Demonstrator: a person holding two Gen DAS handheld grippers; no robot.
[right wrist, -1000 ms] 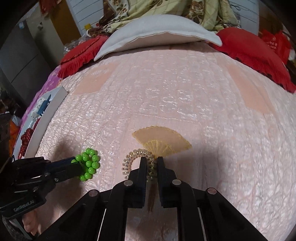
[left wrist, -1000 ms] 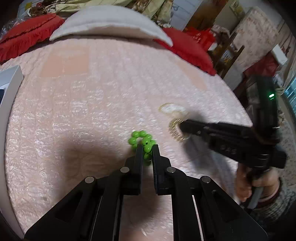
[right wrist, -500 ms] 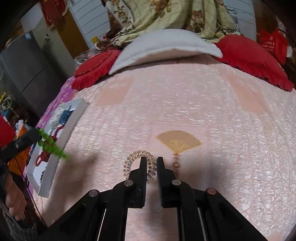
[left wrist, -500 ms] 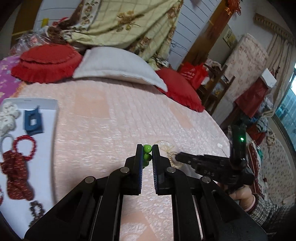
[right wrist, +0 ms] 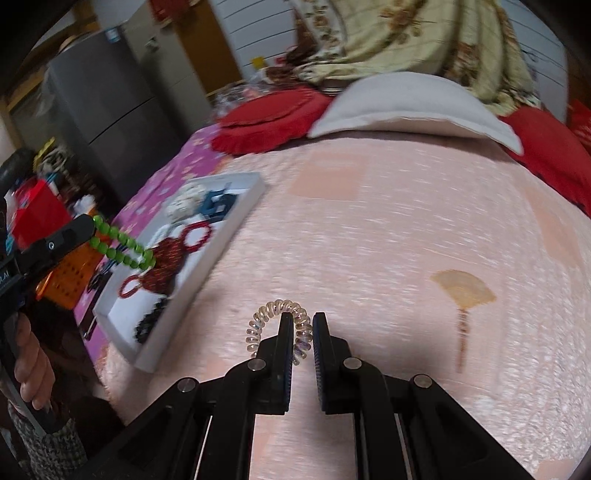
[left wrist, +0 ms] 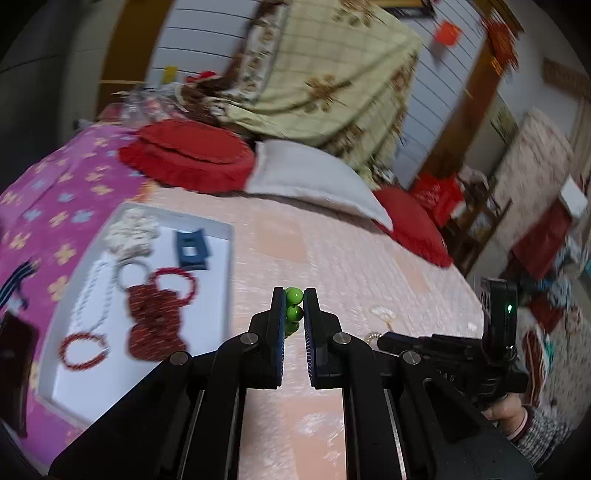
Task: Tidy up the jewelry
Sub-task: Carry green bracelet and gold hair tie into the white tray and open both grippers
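This is a bedroom in a lived-in home. A bed fills most of both views, spread with a pink quilted bedspread (right wrist: 388, 229) over a purple flowered sheet (left wrist: 48, 206) on its left side. At the far end lie a white pillow (right wrist: 410, 107) between red fringed cushions (left wrist: 188, 158), with a cream floral blanket (left wrist: 332, 85) heaped behind them against a white panelled wall (left wrist: 199, 33). A grey refrigerator (right wrist: 110, 107) stands far left beyond the bed. To the right are a wooden chair (left wrist: 476, 225) and a wooden door frame (left wrist: 458, 110). A white tray (left wrist: 229, 236) of hair accessories and bracelets rests on the bed's left edge.
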